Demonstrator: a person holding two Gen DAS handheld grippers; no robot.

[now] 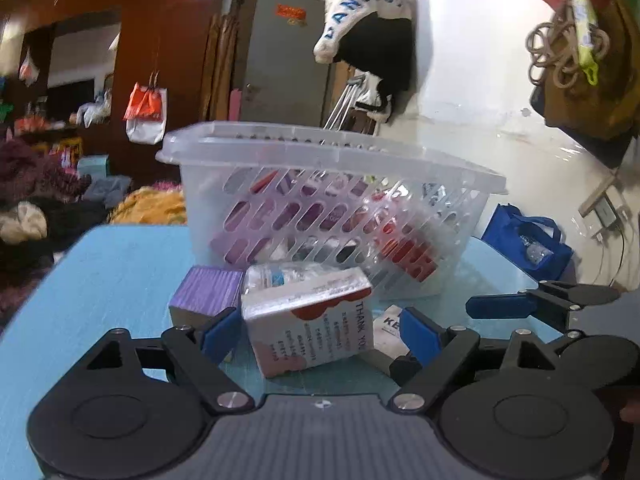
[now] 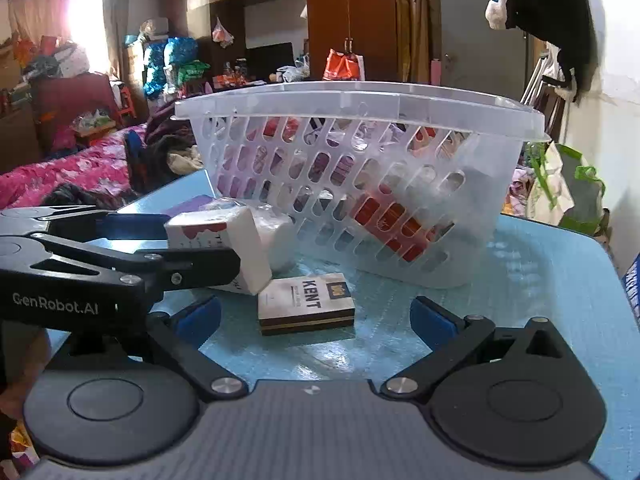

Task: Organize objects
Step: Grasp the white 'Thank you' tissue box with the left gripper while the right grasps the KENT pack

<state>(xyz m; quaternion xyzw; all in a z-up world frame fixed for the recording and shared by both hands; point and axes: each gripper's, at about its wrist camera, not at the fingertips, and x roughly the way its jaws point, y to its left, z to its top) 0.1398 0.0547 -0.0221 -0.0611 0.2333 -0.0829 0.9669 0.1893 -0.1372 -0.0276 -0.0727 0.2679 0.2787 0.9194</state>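
Note:
A clear plastic basket [image 1: 332, 160] [image 2: 360, 100] holding several boxes stands on the blue table [image 1: 112, 272] [image 2: 540, 280]. In front of it lie a white box with a red pattern [image 1: 312, 320] [image 2: 224, 240], a purple box [image 1: 208, 292], a clear jar [image 1: 280, 272] [image 2: 276, 236] and a Kent box [image 2: 306, 308] [image 1: 386, 328]. My left gripper [image 1: 316, 336] is open with its jaws on either side of the white box, not closed on it. My right gripper [image 2: 316, 316] is open, its jaws astride the Kent box. The left gripper's arm also shows in the right wrist view [image 2: 120, 264].
A bed with pink and yellow covers [image 2: 72, 176] lies left of the table. A blue bag [image 1: 528, 240] sits to the right by the white wall. Clothes and bags hang on the wall [image 1: 368, 32]. The right gripper's finger shows in the left wrist view [image 1: 520, 304].

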